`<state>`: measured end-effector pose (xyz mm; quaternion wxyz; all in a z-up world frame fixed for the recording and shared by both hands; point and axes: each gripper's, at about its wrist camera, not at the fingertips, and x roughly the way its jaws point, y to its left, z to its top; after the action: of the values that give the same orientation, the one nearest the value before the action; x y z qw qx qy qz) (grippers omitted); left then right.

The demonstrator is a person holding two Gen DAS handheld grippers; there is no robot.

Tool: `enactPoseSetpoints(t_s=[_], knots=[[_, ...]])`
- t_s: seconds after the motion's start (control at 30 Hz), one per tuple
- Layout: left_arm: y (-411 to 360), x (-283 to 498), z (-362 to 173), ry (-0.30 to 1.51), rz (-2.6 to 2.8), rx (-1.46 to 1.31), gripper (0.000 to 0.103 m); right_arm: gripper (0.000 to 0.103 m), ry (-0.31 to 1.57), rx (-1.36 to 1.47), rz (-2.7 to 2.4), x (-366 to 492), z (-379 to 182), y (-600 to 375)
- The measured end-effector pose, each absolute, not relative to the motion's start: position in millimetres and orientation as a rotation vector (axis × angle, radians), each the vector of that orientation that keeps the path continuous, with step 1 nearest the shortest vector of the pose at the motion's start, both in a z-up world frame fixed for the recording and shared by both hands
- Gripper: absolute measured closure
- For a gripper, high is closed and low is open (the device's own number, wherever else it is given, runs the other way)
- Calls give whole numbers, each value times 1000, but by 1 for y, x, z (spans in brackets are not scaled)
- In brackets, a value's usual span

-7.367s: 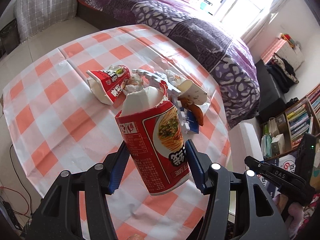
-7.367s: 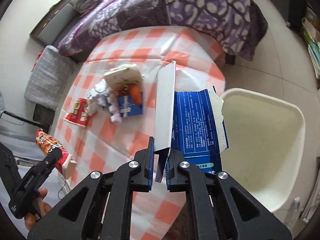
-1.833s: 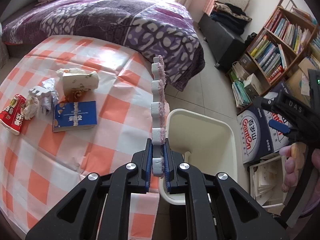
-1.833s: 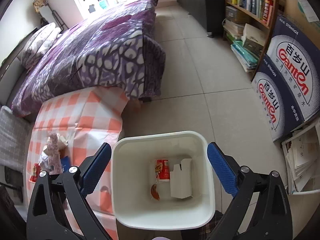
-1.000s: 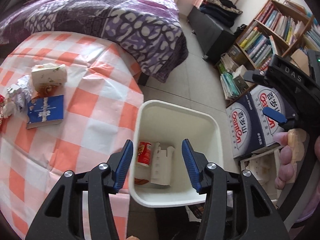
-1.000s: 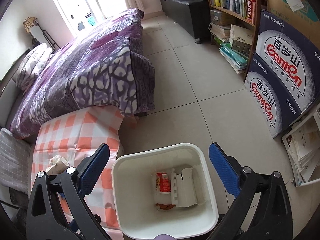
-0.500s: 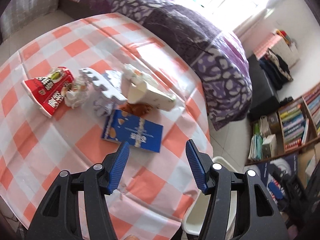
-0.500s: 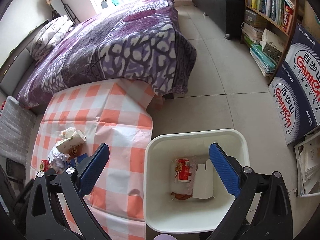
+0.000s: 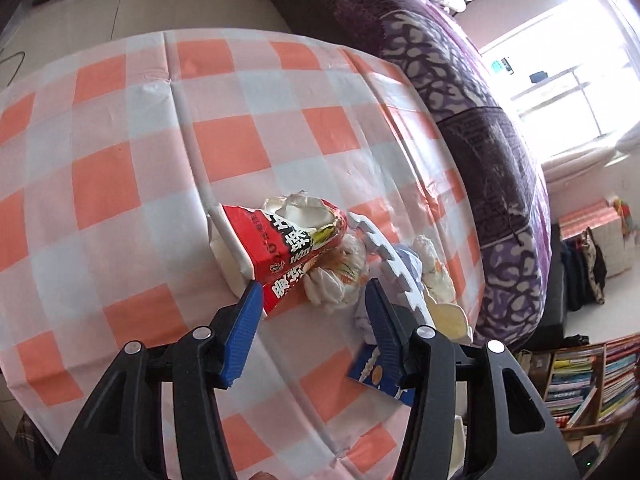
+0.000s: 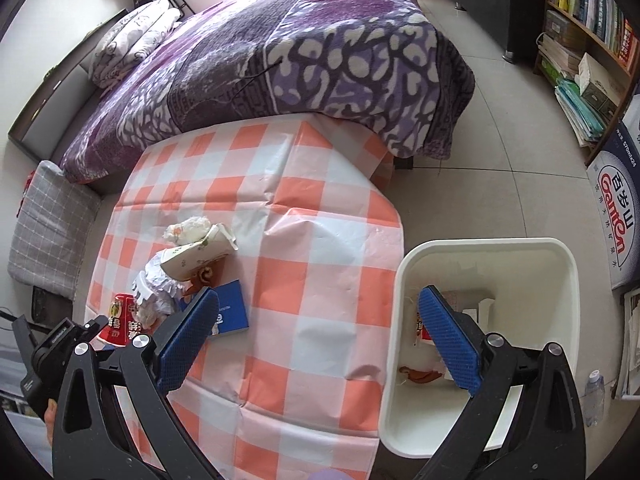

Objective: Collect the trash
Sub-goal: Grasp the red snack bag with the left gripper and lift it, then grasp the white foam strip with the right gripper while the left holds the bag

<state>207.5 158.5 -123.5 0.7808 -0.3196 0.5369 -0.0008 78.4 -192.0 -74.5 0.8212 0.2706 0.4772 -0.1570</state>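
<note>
A heap of trash lies on the orange-checked table (image 9: 140, 168): a torn red noodle cup (image 9: 280, 248), crumpled tissue (image 9: 336, 280), a white foam piece (image 9: 396, 264), a cream carton (image 10: 196, 256) and a blue box (image 10: 230, 314). My left gripper (image 9: 316, 320) is open and empty, low over the table just in front of the red cup and tissue. My right gripper (image 10: 316, 332) is wide open and empty above the table's edge and the white bin (image 10: 484, 248), which holds a red cup, white card and scraps.
A bed with a purple patterned blanket (image 10: 304, 48) borders the table's far side. Bookshelves (image 10: 588, 12) and a Ganten carton (image 10: 616, 220) stand on the floor at the right. A grey checked cushion (image 10: 44, 232) lies left of the table.
My left gripper dropped the white foam strip into the bin, then swung back over the table and down close to the red cup and tissue. My right gripper stayed open and drifted left.
</note>
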Motion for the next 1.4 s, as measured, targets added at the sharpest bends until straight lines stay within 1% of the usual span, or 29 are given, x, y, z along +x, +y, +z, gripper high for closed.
enactPoseSetpoints(t_s=[0.03, 0.1, 0.27, 0.33, 0.37, 0.43, 0.53, 0.6, 0.63, 0.7, 0.77, 0.8, 0.87, 0.93, 1.0, 1.17, 1.27, 1.33, 1.4], knots=[[160, 210, -130, 1170, -12, -721, 58, 7, 1019, 575, -329, 81, -75, -188], [162, 215, -140, 1182, -30, -763, 65, 7, 1027, 575, -326, 85, -78, -183], [170, 215, -146, 1176, -33, -791, 75, 7, 1059, 565, -315, 96, -88, -171], [171, 215, -142, 1196, -47, -762, 75, 7, 1070, 558, -309, 98, -91, -166], [172, 214, -138, 1201, -52, -744, 71, 7, 1073, 560, -305, 98, -91, -164], [173, 212, -124, 1191, -50, -680, 68, 7, 1078, 567, -288, 98, -92, -160], [169, 212, -97, 1129, -89, -545, 52, 7, 1082, 565, -273, 99, -91, -156], [161, 215, -85, 1113, -76, -398, 24, 7, 1086, 567, -265, 101, -91, -155], [155, 219, -85, 1124, -68, -309, 20, 7, 1087, 570, -263, 102, -91, -154], [136, 234, -96, 1203, -69, -46, 19, 7, 1087, 571, -258, 104, -92, -153], [126, 242, -111, 1241, -42, 153, 19, 7, 1091, 555, -253, 107, -93, -150], [122, 247, -117, 1256, -51, 211, 19, 7, 1094, 542, -247, 110, -94, -147], [126, 253, -131, 1291, -80, 240, 19, 7, 1101, 531, -236, 114, -96, -143], [130, 258, -141, 1300, -81, 243, 20, 7, 1110, 545, -209, 118, -100, -138], [136, 258, -152, 1325, -129, 199, 43, 7, 1118, 575, -160, 123, -103, -133], [173, 242, -148, 1300, -129, -13, 62, 7, 1093, 561, -80, 127, -102, -116], [206, 226, -125, 1269, -26, -210, 63, 7, 1034, 429, -45, 129, -92, -93], [219, 208, -99, 1208, -9, -337, 63, 7, 995, 330, -11, 131, -87, -76], [224, 186, -70, 1140, 5, -406, 63, 8, 961, 220, 10, 135, -83, -57]])
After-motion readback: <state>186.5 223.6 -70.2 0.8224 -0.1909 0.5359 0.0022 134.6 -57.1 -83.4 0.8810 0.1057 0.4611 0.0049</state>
